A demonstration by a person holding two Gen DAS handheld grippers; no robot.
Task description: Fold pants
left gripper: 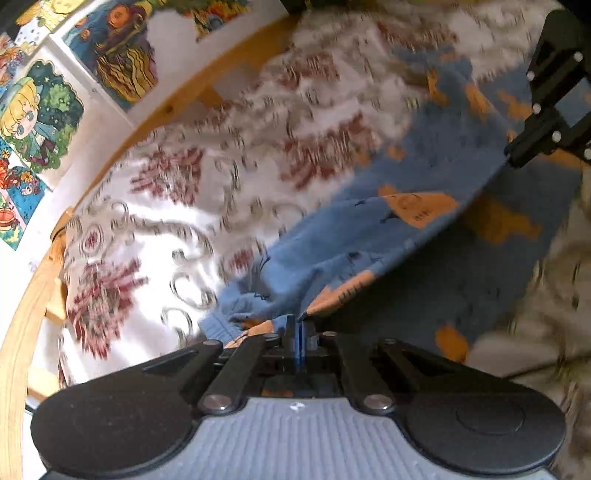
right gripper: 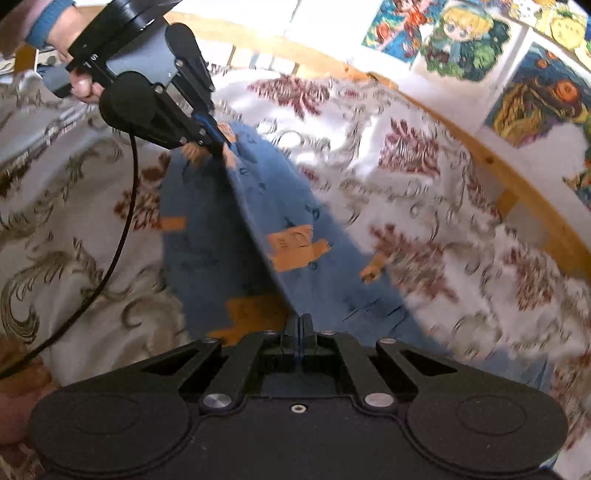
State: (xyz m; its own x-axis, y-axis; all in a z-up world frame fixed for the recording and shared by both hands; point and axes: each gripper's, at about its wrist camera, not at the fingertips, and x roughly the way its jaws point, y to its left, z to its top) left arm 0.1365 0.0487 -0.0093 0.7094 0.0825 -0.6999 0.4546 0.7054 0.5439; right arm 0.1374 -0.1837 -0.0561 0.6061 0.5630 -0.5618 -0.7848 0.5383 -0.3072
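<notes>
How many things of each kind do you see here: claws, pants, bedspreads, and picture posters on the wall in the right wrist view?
Claws: 2, left claw and right claw, each shut on the pants
Pants: 1, blue with orange patches
Bedspread: 1
Posters clearly seen: 2, and; more at the edges, cut off
Total: 6

Two wrist fisheyes facing each other, close over shared pants [left gripper: 369, 236] (blurred)

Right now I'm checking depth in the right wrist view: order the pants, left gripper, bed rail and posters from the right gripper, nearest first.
1. Pants: clamped in the right gripper.
2. Left gripper: upper left, pinching the pants' far end.
3. Bed rail: right, beyond the bedspread.
4. Posters: wall behind the rail.
</notes>
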